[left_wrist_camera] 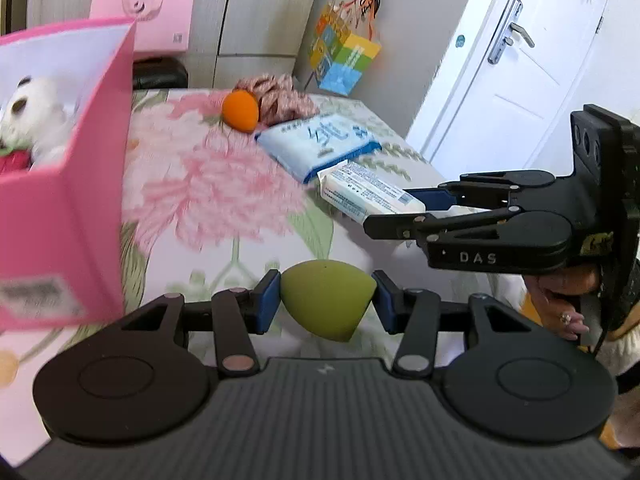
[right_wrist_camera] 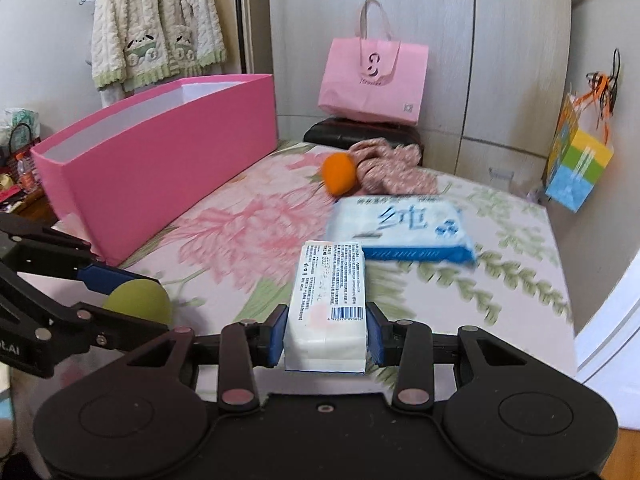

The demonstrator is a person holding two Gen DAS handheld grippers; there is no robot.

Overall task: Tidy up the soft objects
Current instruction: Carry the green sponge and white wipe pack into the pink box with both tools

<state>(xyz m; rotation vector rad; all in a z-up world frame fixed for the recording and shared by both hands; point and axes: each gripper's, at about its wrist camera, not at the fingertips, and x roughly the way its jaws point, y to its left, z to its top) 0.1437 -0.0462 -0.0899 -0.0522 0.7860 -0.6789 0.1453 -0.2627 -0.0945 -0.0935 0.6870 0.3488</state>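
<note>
Above the floral-print bed (right_wrist_camera: 256, 236), the left gripper (left_wrist_camera: 326, 302) is closed partway, its blue pads pinching a green teardrop-shaped foam sponge (left_wrist_camera: 326, 300) whose tip points toward 5 o'clock. The right gripper (right_wrist_camera: 326, 340) is likewise narrowed, clamping the near end of a white rectangular plastic-wrapped tissue pack (right_wrist_camera: 328, 304), its long axis running toward 12 o'clock. A tall pink cardboard box (right_wrist_camera: 160, 164) stands at 10 o'clock.

matt foam sponge (left_wrist_camera: 326, 304); glossy plastic tissue pack (right_wrist_camera: 327, 312).
</note>
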